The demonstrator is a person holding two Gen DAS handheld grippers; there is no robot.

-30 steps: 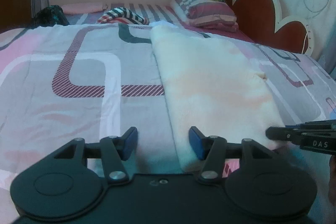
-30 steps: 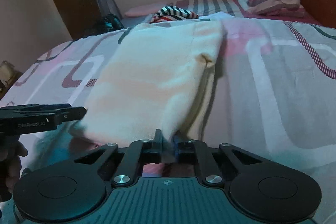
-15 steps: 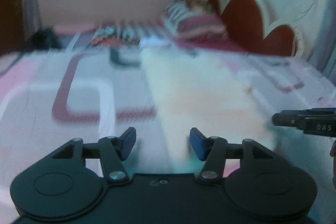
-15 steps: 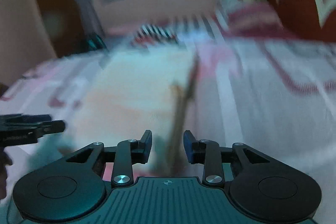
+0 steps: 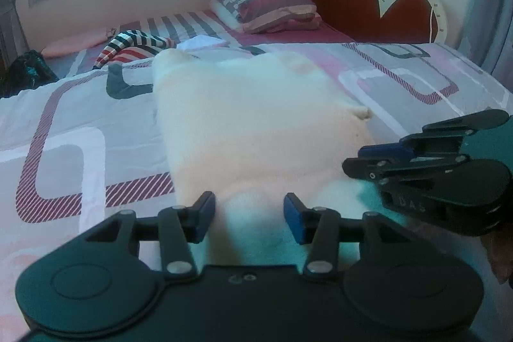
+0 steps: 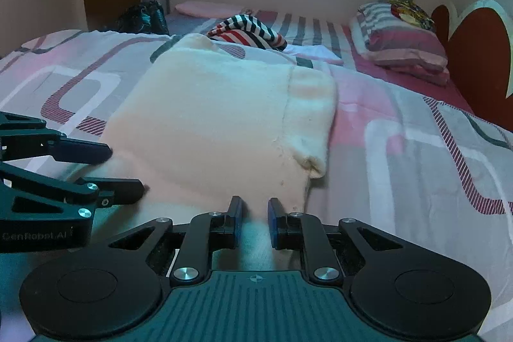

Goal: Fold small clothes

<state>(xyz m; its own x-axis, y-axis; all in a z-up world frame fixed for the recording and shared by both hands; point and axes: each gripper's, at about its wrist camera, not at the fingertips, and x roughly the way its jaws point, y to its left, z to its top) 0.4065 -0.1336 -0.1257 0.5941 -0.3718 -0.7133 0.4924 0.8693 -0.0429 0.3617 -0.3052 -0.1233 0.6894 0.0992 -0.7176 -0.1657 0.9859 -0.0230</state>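
Both jaw pairs closing around the near hem of the cream fleece folded garment (image 6: 211,117): left gripper (image 5: 247,218) half open, right gripper (image 6: 253,221) narrowly open, neither clamping yet, risking a single-layer pinch unravelling the fold.

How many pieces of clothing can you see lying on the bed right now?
2. A cream garment lies folded on the quilt just ahead of both tongs. A striped garment lies bunched behind it, towards the window. Others may be hidden beyond the quilt's edge.
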